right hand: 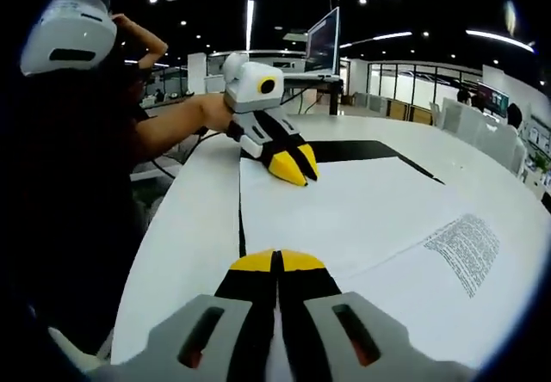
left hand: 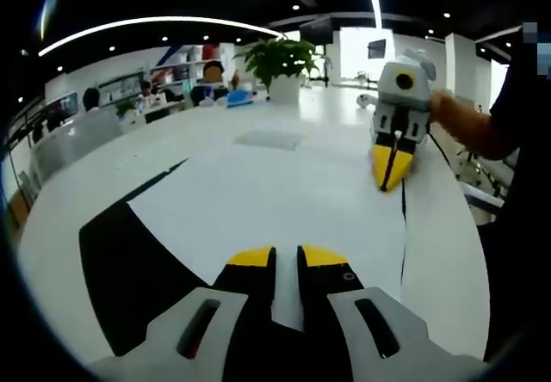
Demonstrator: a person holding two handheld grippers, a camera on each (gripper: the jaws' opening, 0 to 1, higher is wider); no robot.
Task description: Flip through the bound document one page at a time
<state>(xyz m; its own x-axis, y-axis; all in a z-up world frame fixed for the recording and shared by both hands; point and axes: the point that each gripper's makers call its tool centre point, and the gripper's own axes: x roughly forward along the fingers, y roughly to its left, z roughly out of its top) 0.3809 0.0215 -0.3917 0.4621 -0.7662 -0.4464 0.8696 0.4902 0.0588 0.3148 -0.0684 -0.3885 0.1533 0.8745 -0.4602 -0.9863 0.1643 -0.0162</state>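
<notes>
Two grippers on bound document (right hand: 362, 218), printed text (right hand: 463, 249) facing right gripper (right hand: 277, 261), potted plant (left hand: 280, 64) facing left gripper (left hand: 287, 255)

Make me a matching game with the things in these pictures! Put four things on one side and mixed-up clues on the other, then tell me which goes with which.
Things
1. potted plant
2. block of printed text
3. left gripper
4. monitor

Clues
A. yellow tips resting on the white page
B. green leaves, at the table's far end
C. small grey lines on an otherwise blank page
D. a tilted screen standing beyond the table

Pairs: 1-B, 2-C, 3-A, 4-D
</notes>
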